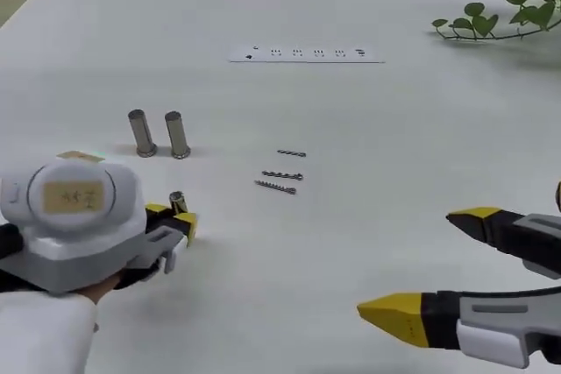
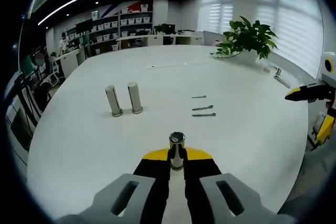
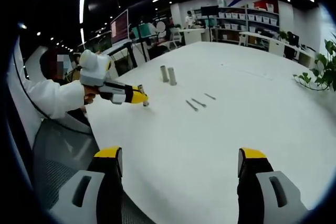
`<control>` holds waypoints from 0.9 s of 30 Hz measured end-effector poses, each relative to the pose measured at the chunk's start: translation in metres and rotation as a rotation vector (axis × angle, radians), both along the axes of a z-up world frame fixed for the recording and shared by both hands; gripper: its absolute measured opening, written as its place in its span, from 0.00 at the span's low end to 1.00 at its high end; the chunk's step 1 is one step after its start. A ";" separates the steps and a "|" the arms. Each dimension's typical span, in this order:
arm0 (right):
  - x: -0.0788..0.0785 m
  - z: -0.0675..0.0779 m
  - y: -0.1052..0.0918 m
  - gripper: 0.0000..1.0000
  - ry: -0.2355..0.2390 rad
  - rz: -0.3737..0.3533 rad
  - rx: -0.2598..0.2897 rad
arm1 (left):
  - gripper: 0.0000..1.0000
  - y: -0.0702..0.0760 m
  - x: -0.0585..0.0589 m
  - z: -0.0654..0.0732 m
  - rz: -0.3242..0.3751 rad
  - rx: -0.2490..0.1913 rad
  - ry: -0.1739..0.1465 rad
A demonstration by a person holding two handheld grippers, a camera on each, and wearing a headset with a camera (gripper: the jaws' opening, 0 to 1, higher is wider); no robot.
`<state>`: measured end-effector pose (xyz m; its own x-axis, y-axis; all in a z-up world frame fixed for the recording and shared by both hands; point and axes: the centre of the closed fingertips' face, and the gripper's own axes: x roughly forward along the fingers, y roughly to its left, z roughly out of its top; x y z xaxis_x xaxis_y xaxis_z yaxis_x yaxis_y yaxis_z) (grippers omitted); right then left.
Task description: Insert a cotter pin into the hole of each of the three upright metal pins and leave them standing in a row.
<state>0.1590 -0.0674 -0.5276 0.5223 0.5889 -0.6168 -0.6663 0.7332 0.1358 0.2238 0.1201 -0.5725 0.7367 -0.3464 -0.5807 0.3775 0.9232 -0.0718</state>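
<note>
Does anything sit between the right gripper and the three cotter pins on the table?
Nothing visible does. Bare table lies between the open right gripper and the cotter pins; the left gripper, shut on a metal pin, is well aside.

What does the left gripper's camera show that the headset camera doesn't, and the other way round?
Left gripper view: shelves and blinds at the room's far end, and the left gripper from behind, shut on a metal pin. Head view: the person's white sleeve behind that gripper. Shared: two standing metal pins, three cotter pins, the white table, the open right gripper.
</note>
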 end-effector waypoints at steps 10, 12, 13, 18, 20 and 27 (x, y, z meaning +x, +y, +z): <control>-0.004 0.002 0.002 0.89 -0.002 0.037 -0.001 | 0.05 -0.015 -0.011 -0.006 -0.001 -0.016 0.010; -0.004 0.002 0.000 0.89 0.000 0.039 -0.005 | 0.05 -0.017 -0.014 -0.008 0.001 -0.016 0.015; -0.004 0.002 -0.001 0.89 -0.001 0.040 -0.007 | 0.05 -0.018 -0.015 -0.010 0.004 -0.023 0.022; -0.004 0.002 -0.003 0.89 0.001 0.047 -0.008 | 0.05 -0.021 -0.017 -0.011 0.002 -0.016 0.016; -0.004 0.002 -0.003 0.89 0.002 0.050 -0.002 | 0.05 -0.022 -0.017 -0.012 -0.003 -0.011 0.007; -0.005 0.001 0.001 0.89 0.004 0.067 0.002 | 0.05 -0.023 -0.020 -0.018 -0.001 -0.008 0.021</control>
